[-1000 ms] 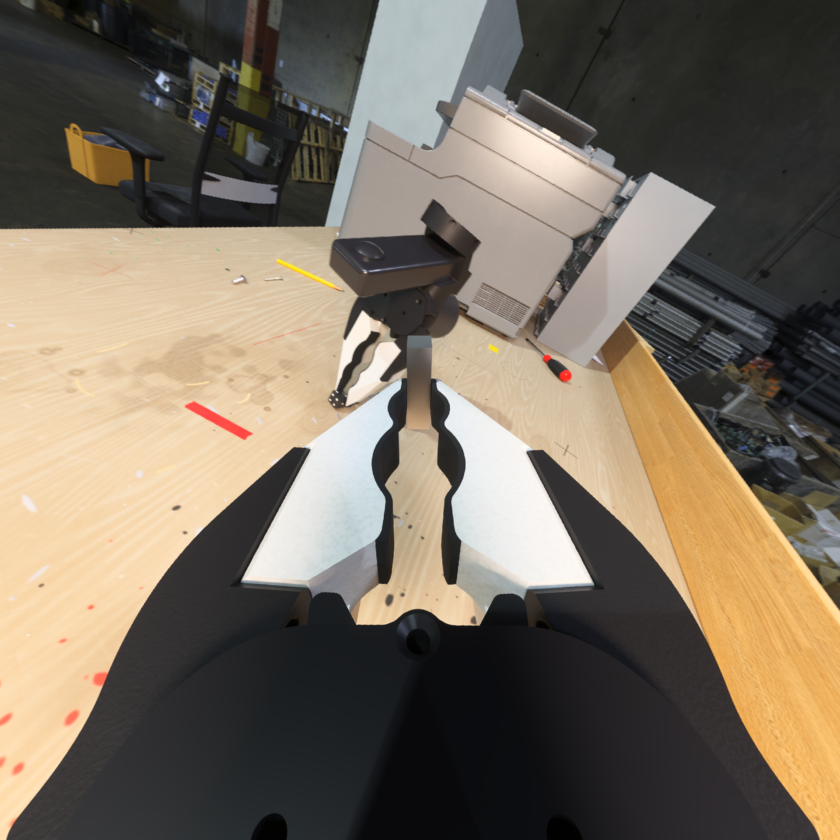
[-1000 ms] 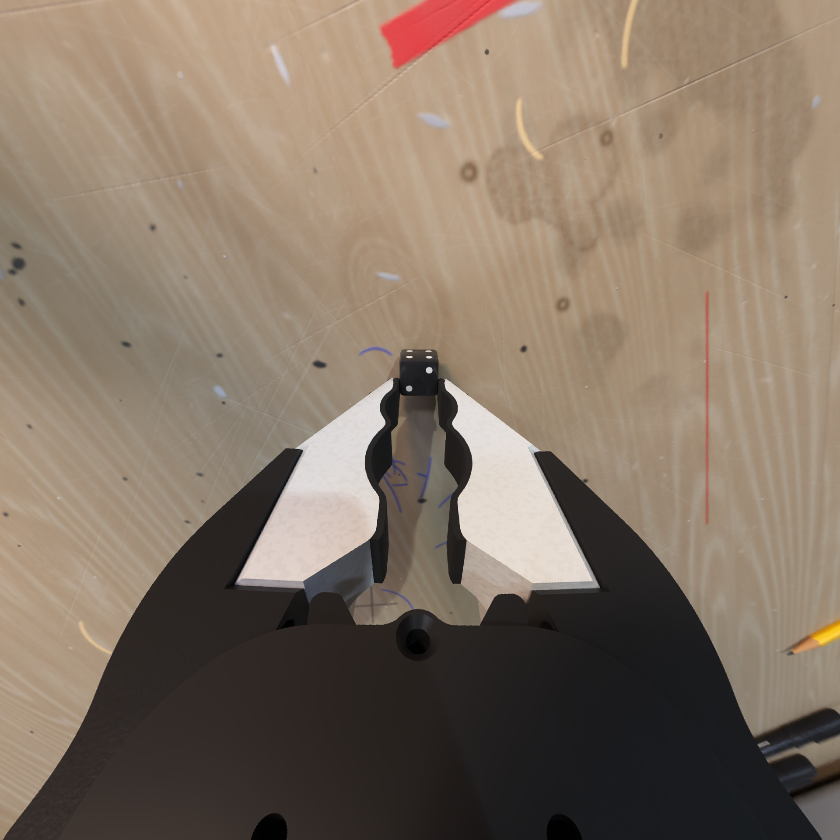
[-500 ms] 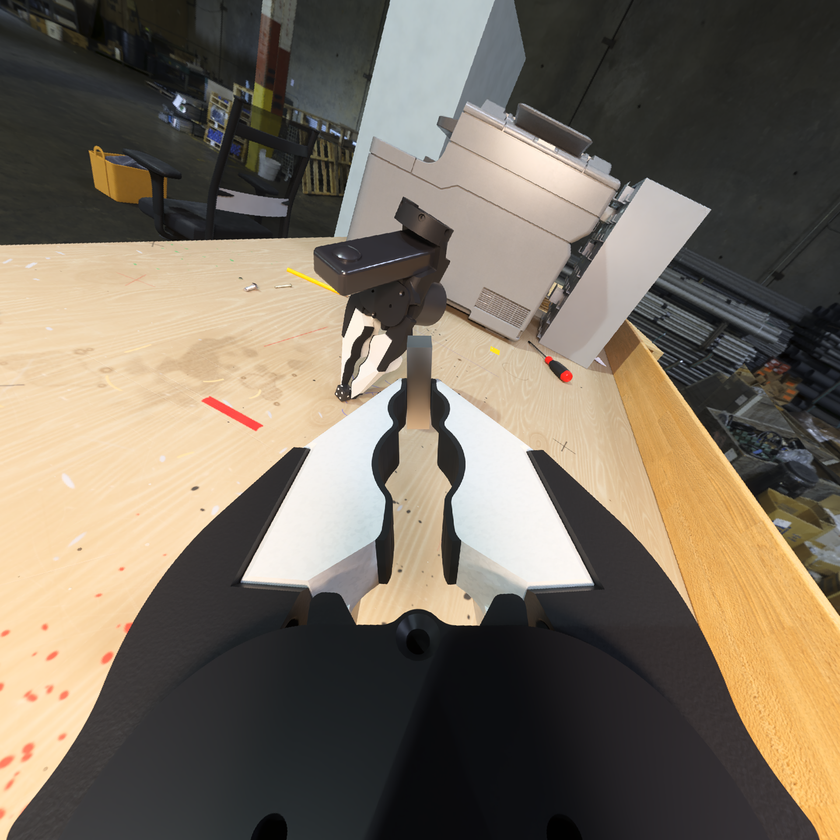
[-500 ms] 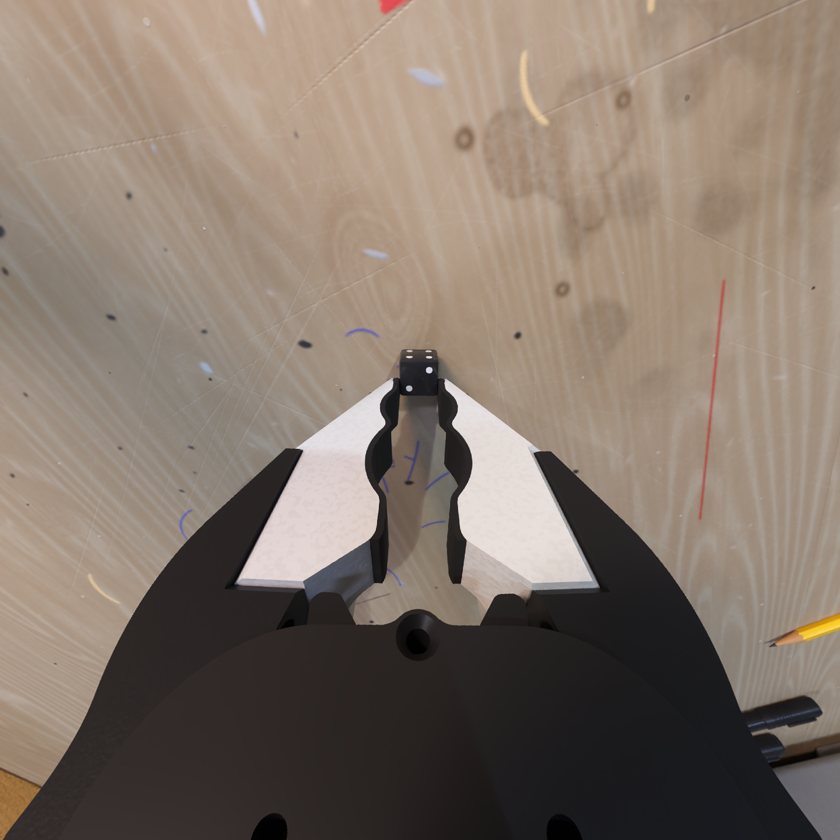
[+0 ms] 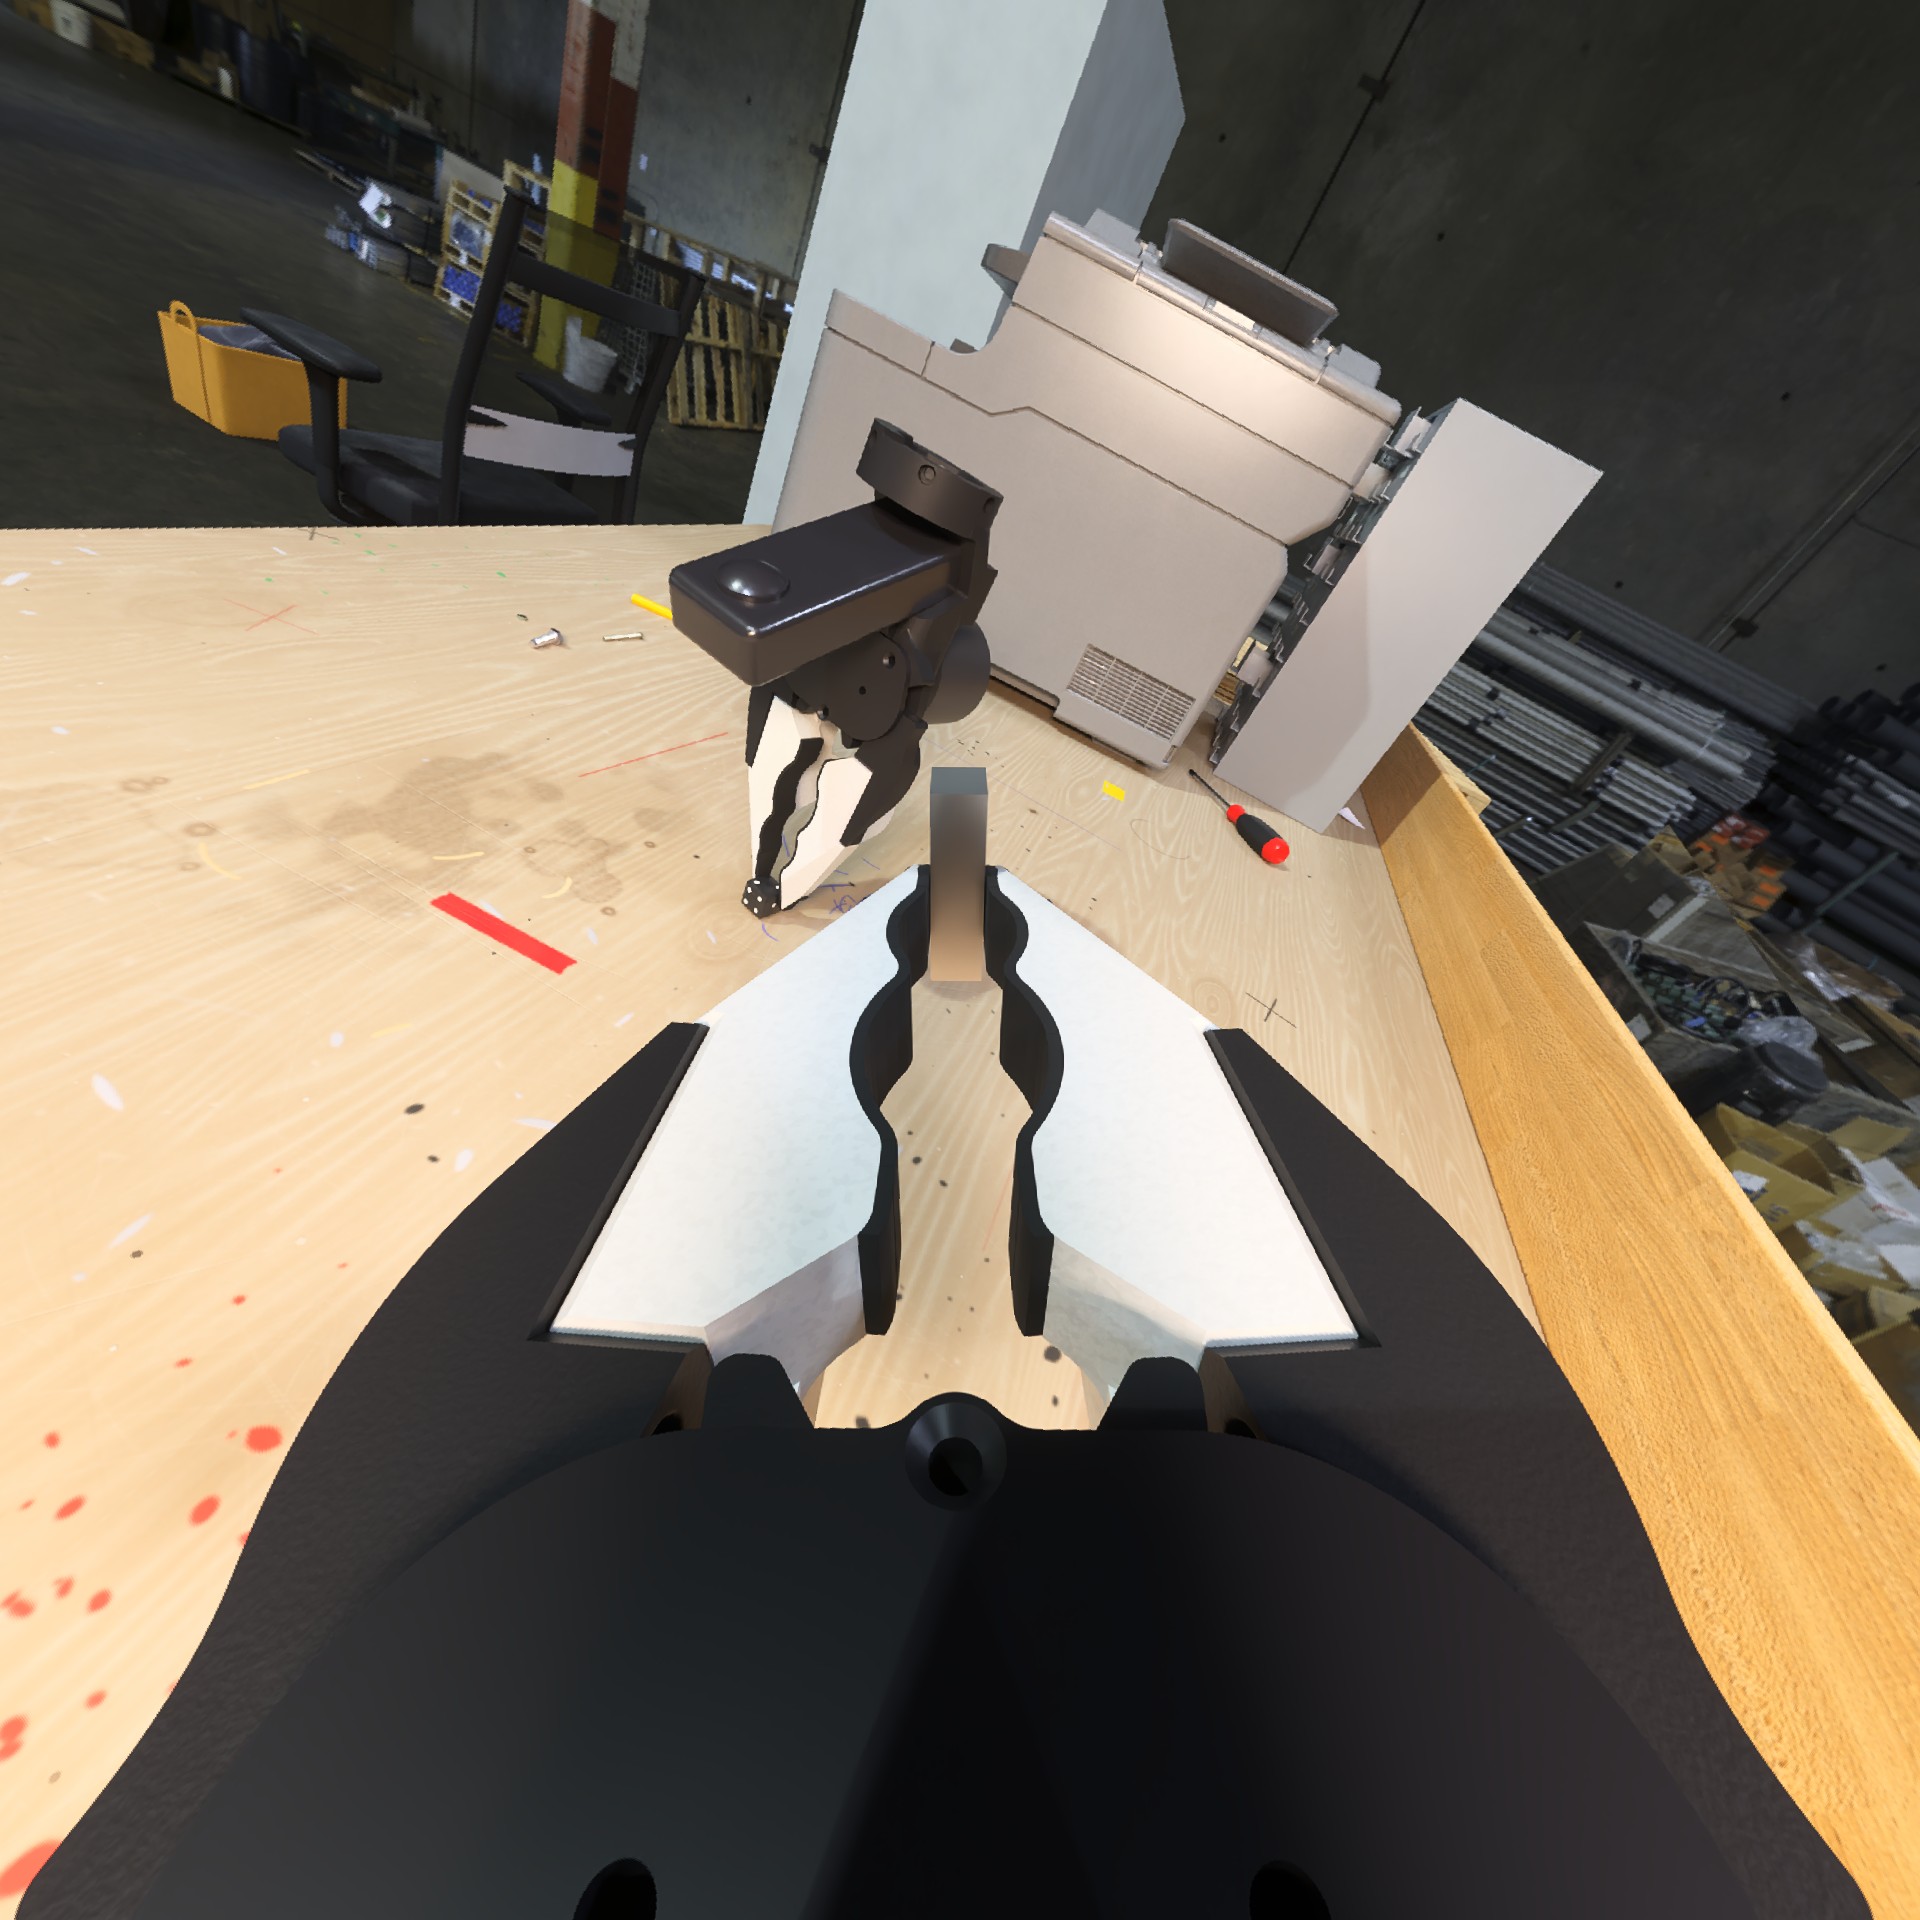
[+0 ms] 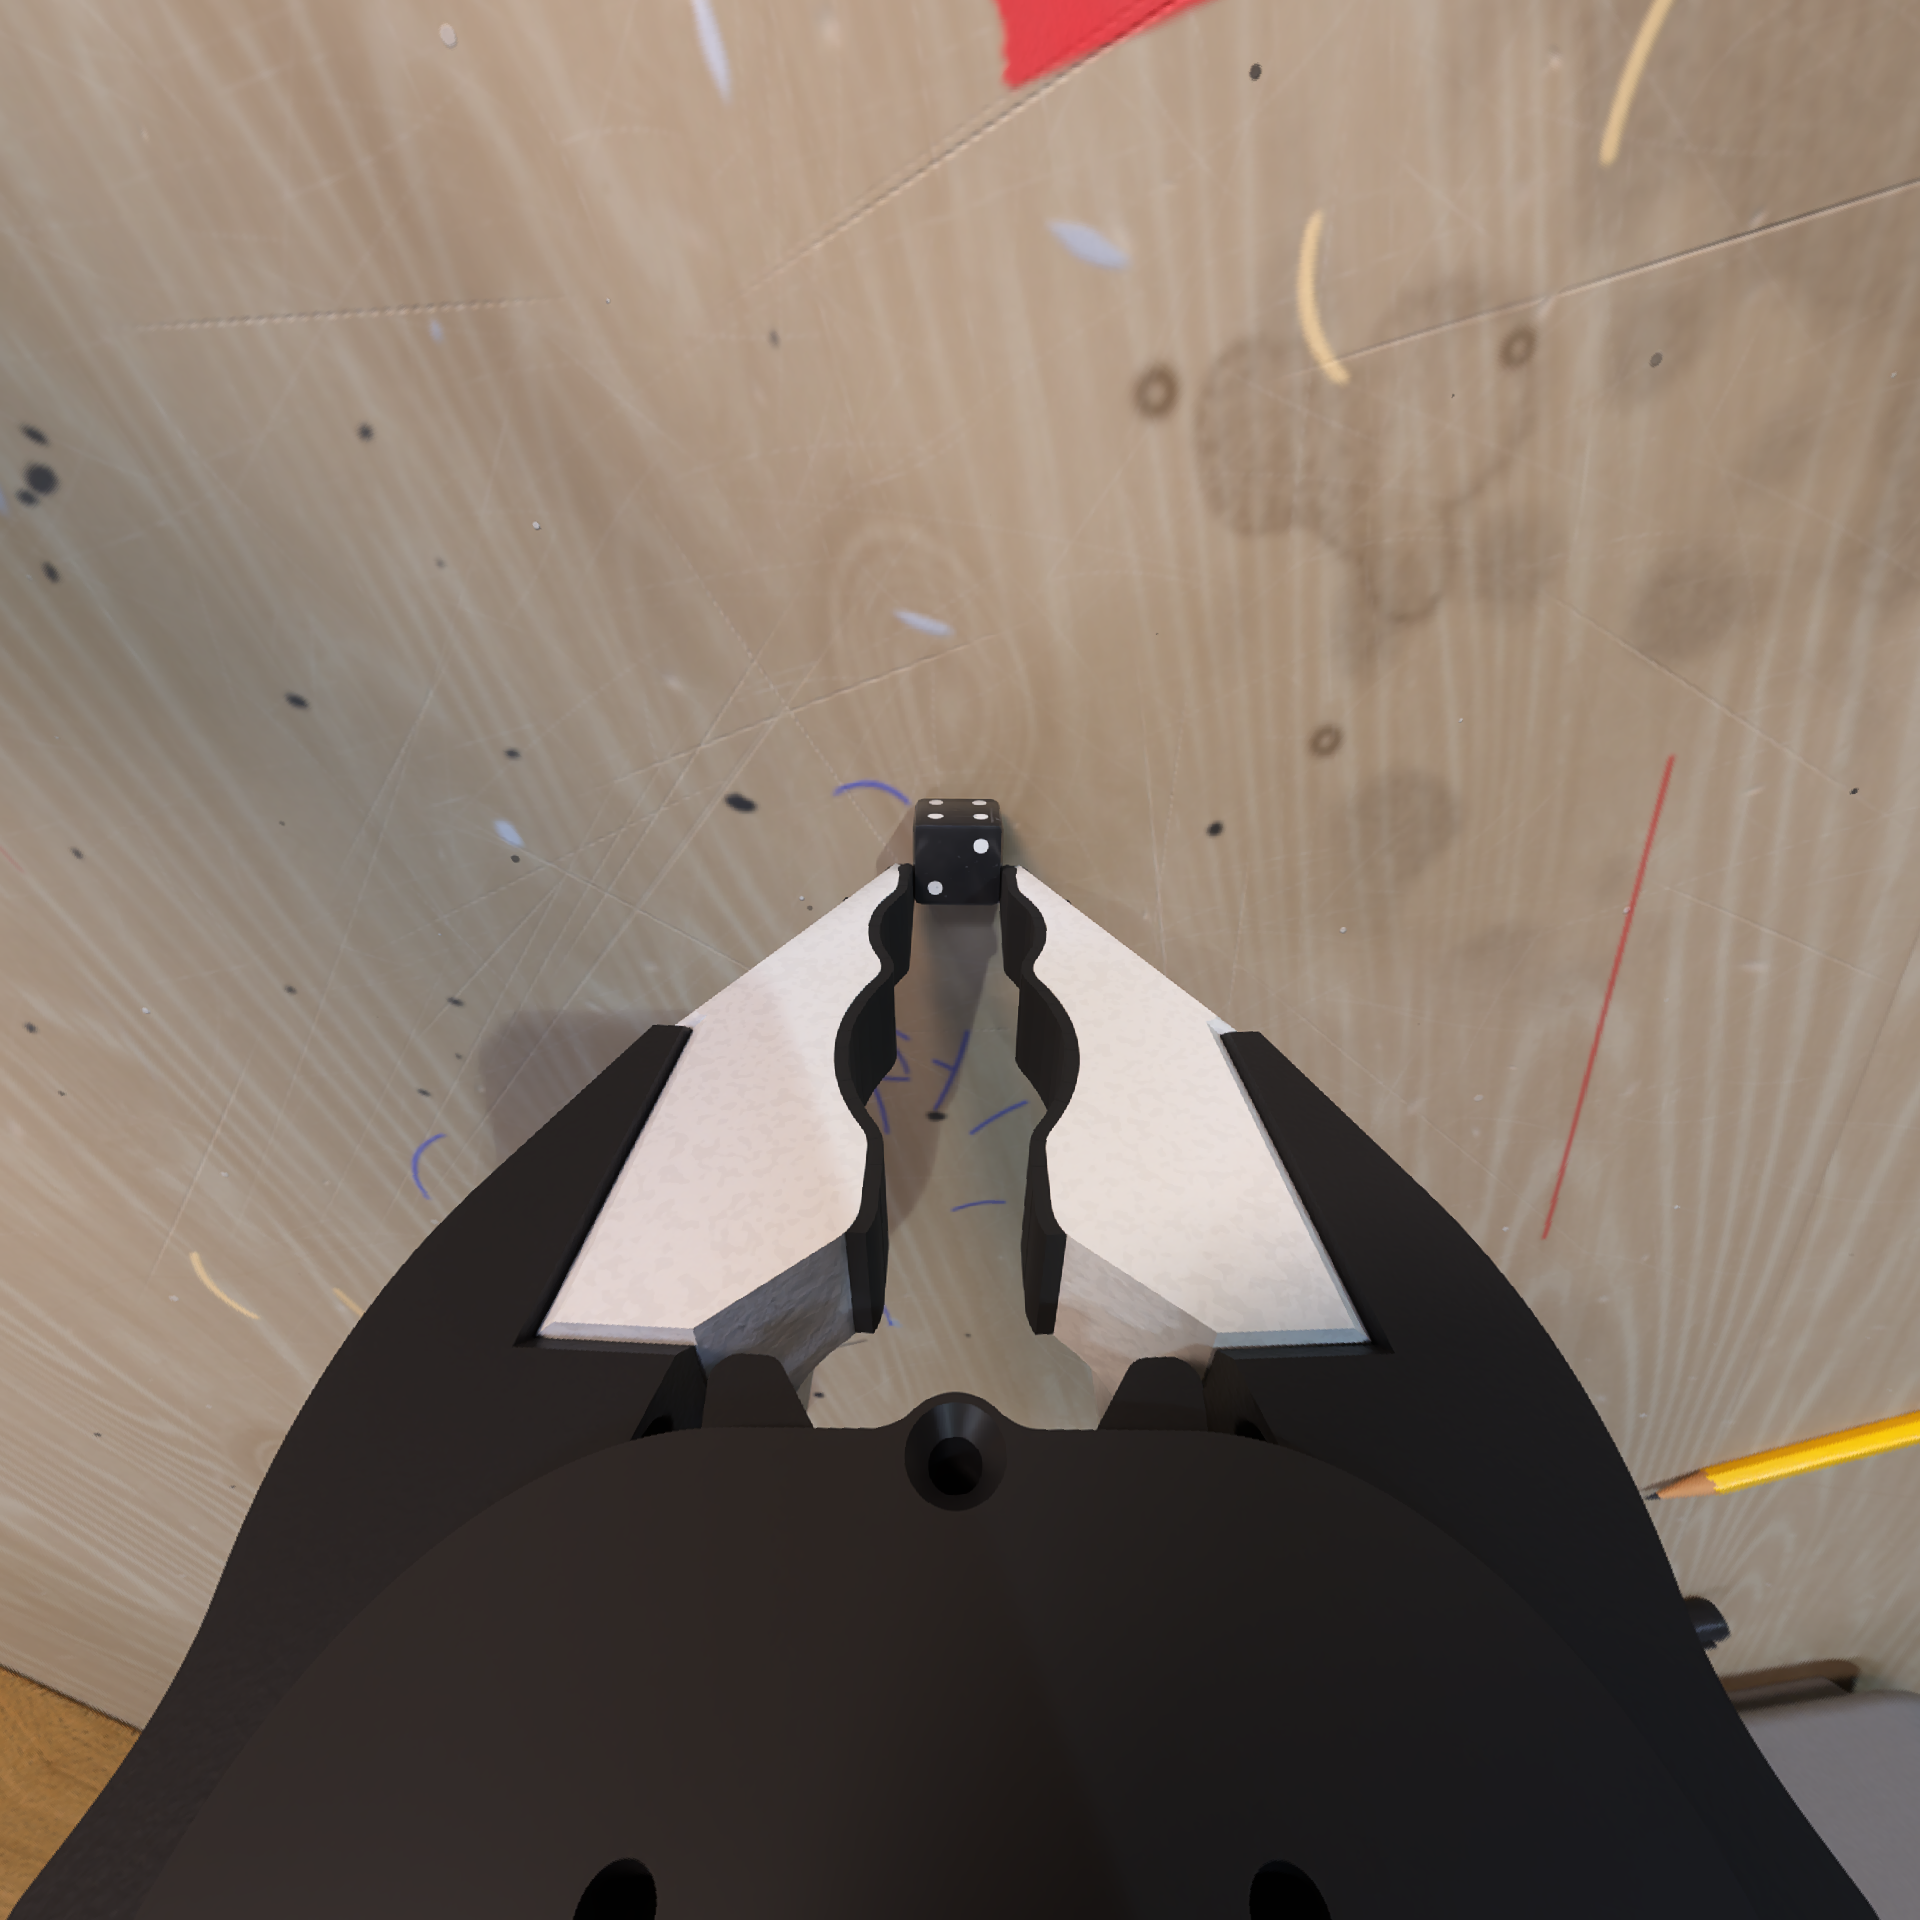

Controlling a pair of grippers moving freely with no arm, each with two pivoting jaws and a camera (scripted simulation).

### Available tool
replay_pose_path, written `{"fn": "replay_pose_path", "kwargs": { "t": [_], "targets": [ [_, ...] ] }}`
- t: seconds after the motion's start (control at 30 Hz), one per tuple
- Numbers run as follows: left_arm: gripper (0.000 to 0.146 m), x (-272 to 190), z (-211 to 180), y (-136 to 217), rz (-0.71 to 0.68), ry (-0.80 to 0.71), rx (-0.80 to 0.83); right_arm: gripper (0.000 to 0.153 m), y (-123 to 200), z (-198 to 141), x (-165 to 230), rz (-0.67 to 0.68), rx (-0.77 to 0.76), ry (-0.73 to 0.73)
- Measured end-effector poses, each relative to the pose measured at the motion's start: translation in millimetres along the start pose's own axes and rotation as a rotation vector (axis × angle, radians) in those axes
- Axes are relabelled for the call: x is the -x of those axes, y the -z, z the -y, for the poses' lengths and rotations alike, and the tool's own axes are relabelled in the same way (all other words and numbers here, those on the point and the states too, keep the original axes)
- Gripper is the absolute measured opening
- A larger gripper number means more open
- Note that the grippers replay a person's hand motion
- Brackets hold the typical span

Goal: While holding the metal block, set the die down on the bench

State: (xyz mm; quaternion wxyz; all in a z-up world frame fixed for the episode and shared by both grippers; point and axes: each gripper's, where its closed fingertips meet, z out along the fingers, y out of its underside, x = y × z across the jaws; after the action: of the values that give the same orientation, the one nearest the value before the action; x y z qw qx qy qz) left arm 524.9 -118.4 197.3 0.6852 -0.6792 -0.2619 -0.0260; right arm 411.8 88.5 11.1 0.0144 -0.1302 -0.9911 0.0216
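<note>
My left gripper (image 5: 956, 883) is shut on a grey metal block (image 5: 957, 821), which stands up between the fingertips above the wooden bench (image 5: 312, 1039). My right gripper (image 6: 957, 885) points steeply down at the bench (image 6: 623, 520) and is shut on a small black die (image 6: 957, 847) with white pips. In the left wrist view the right gripper (image 5: 777, 878) is ahead and slightly left, with the die (image 5: 761, 896) at its tips, at or just above the bench surface. I cannot tell whether it touches.
A grey printer (image 5: 1091, 499) stands at the bench's far side, with a red-handled screwdriver (image 5: 1257, 836) beside it. Red tape (image 5: 504, 932), small screws (image 5: 548, 638) and a yellow pencil (image 6: 1808, 1449) lie on the bench. The raised wooden edge (image 5: 1610, 1195) runs along the right.
The right gripper shifted slightly over the bench and back, still holding the die low. The left gripper still holds the block; its view shifted a little.
</note>
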Motion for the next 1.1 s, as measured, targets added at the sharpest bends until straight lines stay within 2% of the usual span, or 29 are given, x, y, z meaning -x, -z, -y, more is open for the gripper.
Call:
{"fn": "replay_pose_path", "kwargs": {
  "t": [0.27,0.47,0.7,0.83,0.93,1.1],
  "targets": [
    [0.009,2.3,2.0,5.8,0.008,0.007,-0.011,0.016,0.4,1.0,-0.3,-0.005,-0.045,-0.003],
    [0.009,4.8,1.8,9.8,0.015,0.014,-0.019,0.027,11.4,-0.7,-0.5,-0.056,-0.183,-0.040],
    [0.009,19.8,-0.9,14.1,0.035,0.050,-0.035,0.028,42.7,-19.8,-14.2,-0.231,-0.480,-0.096],
    [0.009,20.7,0.1,13.8,0.045,0.035,-0.039,0.028,71.4,-36.1,-30.6,-0.398,-0.734,-0.157],
    [0.009,19.7,1.9,13.1,0.046,0.032,-0.041,0.028,86.4,-54.6,-40.4,-0.516,-0.871,-0.219],
    [0.009,19.8,4.4,13.0,0.063,0.015,-0.044,0.028,85.6,-80.6,-50.8,-0.640,-0.905,-0.294]
  ]
}}
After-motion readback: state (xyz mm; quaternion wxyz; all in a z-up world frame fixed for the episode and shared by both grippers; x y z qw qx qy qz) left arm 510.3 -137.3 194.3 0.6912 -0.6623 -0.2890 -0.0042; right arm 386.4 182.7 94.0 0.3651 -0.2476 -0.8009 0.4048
